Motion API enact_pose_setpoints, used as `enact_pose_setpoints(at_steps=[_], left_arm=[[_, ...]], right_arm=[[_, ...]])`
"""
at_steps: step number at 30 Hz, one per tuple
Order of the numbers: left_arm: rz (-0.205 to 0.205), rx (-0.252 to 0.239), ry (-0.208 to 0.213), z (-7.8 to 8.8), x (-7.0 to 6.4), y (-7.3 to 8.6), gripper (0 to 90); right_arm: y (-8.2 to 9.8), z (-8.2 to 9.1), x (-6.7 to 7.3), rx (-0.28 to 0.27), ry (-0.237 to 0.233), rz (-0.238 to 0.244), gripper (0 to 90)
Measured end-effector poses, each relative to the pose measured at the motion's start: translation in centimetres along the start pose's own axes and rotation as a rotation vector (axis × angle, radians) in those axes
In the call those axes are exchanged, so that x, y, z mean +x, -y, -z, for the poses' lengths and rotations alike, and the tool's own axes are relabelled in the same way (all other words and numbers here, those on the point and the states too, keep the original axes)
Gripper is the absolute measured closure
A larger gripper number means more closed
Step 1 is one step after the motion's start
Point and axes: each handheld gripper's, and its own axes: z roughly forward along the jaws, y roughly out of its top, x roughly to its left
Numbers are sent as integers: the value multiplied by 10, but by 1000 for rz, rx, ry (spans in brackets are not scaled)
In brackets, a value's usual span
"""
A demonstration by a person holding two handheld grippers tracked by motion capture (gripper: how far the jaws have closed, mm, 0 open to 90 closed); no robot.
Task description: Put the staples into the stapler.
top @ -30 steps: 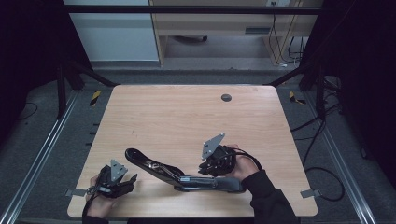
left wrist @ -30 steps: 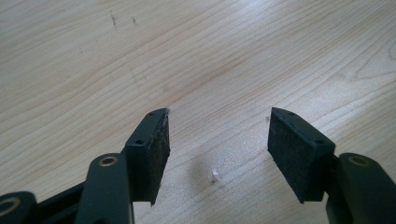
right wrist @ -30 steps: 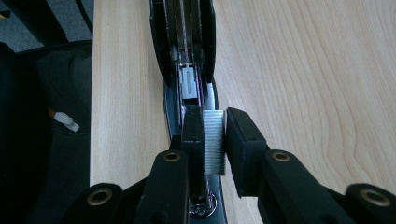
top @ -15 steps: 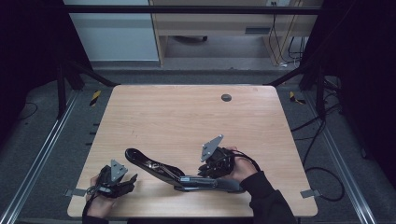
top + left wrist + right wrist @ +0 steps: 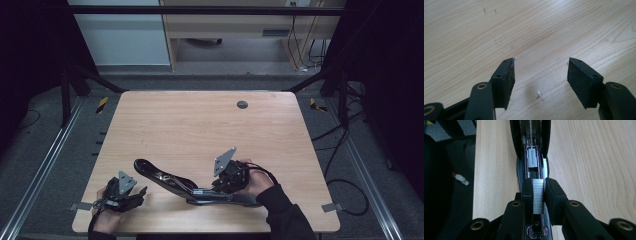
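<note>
Staple strip (image 5: 538, 195) partly behind tongs.

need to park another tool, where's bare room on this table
The table is bare across its whole far half, bordered only by the small round grommet. The near edge is crowded: left gripper, the opened stapler, and right gripper pinching a staple strip over its channel.

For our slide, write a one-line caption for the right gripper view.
Right gripper shut on a silver strip of staples above the opened black stapler on a light wooden table.
</note>
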Motion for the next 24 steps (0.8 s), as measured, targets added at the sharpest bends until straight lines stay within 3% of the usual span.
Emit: enact_pose_setpoints(at_steps=[24], left_arm=[[-2, 3, 0, 0, 0, 0, 383]], right_arm=[[2, -9, -1, 22, -20, 17, 776]])
